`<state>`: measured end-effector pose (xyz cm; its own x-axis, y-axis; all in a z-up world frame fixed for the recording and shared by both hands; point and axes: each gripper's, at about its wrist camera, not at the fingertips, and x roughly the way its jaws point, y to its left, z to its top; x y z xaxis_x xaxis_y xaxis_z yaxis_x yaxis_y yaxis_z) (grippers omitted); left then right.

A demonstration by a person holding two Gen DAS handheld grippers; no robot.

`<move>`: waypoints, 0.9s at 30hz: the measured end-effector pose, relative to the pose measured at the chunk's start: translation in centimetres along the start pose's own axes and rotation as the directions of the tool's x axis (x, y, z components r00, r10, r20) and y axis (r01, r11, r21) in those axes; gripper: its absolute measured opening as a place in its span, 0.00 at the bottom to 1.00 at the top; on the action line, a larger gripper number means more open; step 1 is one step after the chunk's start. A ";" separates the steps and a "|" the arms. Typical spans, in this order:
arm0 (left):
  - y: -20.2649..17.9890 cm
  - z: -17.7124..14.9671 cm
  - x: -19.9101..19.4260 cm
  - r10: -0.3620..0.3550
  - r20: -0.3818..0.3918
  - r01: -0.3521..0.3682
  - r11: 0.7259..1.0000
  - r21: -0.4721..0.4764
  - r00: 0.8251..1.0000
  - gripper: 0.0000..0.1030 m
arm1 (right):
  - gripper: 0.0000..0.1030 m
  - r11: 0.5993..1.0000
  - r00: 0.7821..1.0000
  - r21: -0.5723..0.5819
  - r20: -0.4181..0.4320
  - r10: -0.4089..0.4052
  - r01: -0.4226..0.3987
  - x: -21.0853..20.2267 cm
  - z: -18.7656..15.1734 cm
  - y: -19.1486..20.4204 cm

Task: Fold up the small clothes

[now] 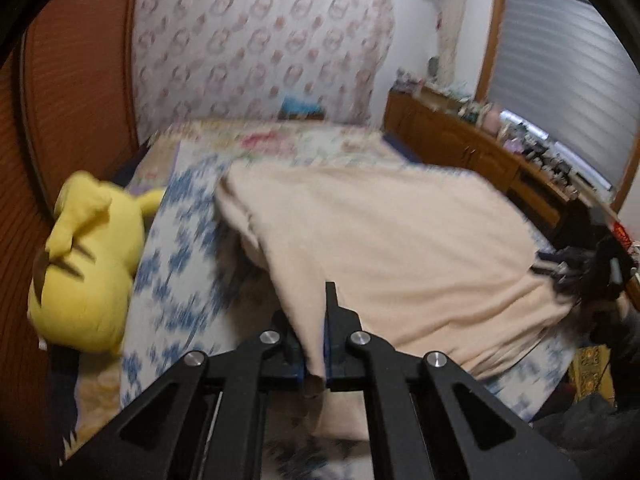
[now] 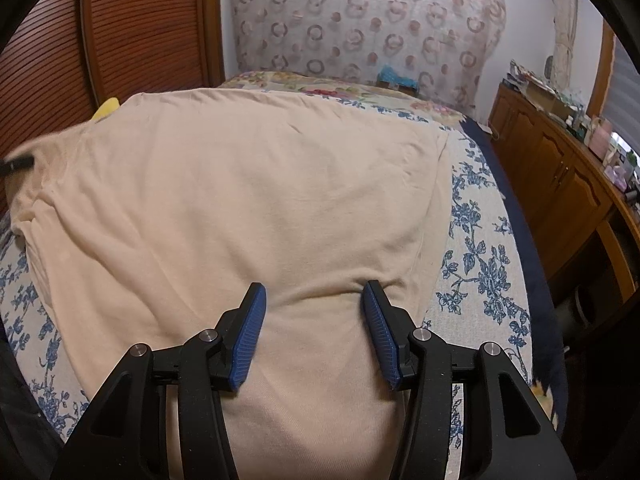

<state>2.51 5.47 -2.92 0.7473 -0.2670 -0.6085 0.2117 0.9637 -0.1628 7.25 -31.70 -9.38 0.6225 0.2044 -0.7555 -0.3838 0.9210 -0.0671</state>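
Observation:
A cream garment (image 1: 392,248) lies on the blue-flowered bed cover (image 1: 176,264). My left gripper (image 1: 316,320) is shut on the garment's near edge and lifts it, so the cloth drapes up off the bed. In the right wrist view the same garment (image 2: 248,200) is spread wide and flat. My right gripper (image 2: 312,292) is open, its blue pads (image 2: 250,332) resting on the cloth near its right edge. The right gripper also shows at the far right of the left wrist view (image 1: 592,276). The left gripper's tip (image 2: 18,164) shows at the left edge of the right wrist view.
A yellow plush toy (image 1: 84,272) lies at the bed's left side by the wooden slatted wall (image 1: 76,92). A wooden cabinet (image 2: 560,176) with clutter on top runs along the right. A patterned headboard cover (image 2: 360,16) stands at the far end.

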 end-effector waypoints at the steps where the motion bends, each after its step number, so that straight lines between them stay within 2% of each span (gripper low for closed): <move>1: -0.6 0.7 -0.1 -0.013 0.015 0.013 1.000 0.010 1.000 0.01 | 0.50 1.000 1.000 0.000 0.001 0.000 0.000 0.0 0.0 0.1; 8: -4.3 3.6 -0.3 -0.089 0.088 0.079 0.991 0.111 0.992 0.01 | 0.50 1.000 1.000 0.007 0.002 0.008 -0.008 0.1 0.1 -0.3; 12: -6.8 5.5 0.2 -0.143 0.098 0.127 0.980 0.154 0.985 0.01 | 0.50 1.000 1.000 0.014 0.005 0.014 -0.014 0.1 0.2 -0.2; 19: -10.9 8.0 1.8 -0.224 0.086 0.203 0.958 0.202 0.971 0.01 | 0.50 0.996 0.998 0.080 0.038 0.047 -0.050 -1.3 0.3 -1.3; 27: -17.2 10.6 2.9 -0.325 0.052 0.299 0.913 0.276 0.944 0.01 | 0.49 0.994 0.994 0.108 0.105 0.006 -0.018 -5.6 0.6 -2.5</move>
<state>7.73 -11.94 6.31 0.6698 -0.5653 -0.4815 0.5907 0.7985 -0.1158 5.14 -34.96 -4.54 0.6883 0.2436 -0.6833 -0.3184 0.9478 0.0172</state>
